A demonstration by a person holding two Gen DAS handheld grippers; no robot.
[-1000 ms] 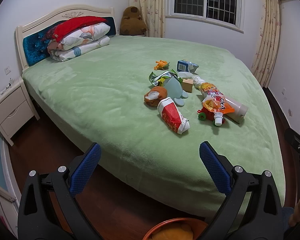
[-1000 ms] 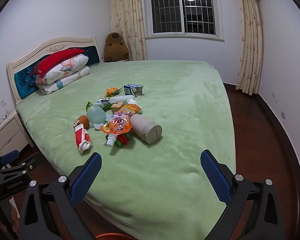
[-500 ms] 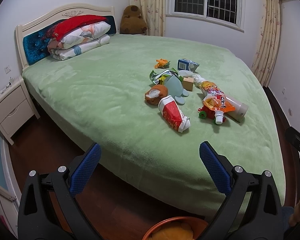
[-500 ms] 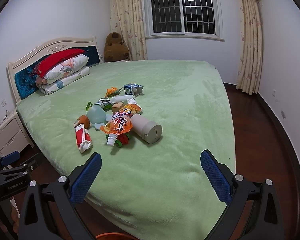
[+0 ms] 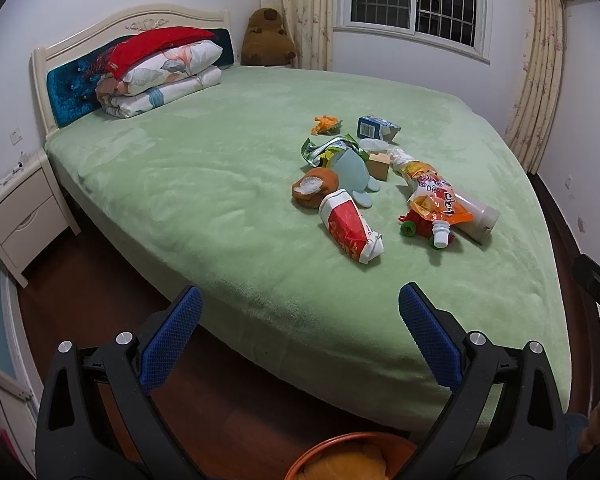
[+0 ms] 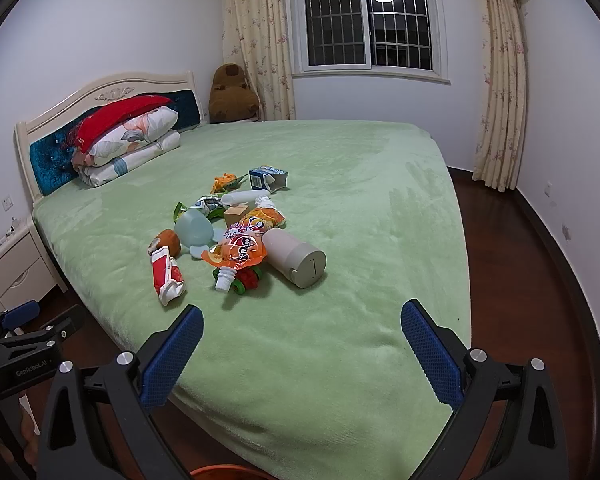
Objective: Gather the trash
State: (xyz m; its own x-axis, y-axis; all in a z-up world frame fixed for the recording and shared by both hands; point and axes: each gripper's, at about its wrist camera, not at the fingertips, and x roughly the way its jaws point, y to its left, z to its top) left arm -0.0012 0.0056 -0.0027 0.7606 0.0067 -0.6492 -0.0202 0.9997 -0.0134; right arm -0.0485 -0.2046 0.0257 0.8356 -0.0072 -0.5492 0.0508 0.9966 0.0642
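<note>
A heap of litter lies on the green bed [image 5: 204,184]: a red-and-white carton [image 5: 350,228] [image 6: 166,274], an orange drink pouch [image 5: 434,196] [image 6: 246,240], a blue-and-white carton [image 5: 376,127] [image 6: 267,178], a crumpled green wrapper [image 5: 326,150], a beige tumbler [image 6: 298,262] and a red toy car [image 6: 246,278]. An orange bin [image 5: 352,456] sits on the floor below the bed's near edge. My left gripper [image 5: 300,332] is open, well short of the heap. My right gripper [image 6: 302,340] is open over the bed's near corner, empty.
Folded bedding [image 5: 160,72] is stacked at the headboard, with a brown plush [image 5: 268,38] in the far corner. A white nightstand [image 5: 20,216] stands left of the bed. Dark wood floor [image 6: 520,280] runs along the right side, under curtains [image 6: 500,80].
Both grippers have crept slightly forward toward the bed and stay open. Nothing on the bed has moved.
</note>
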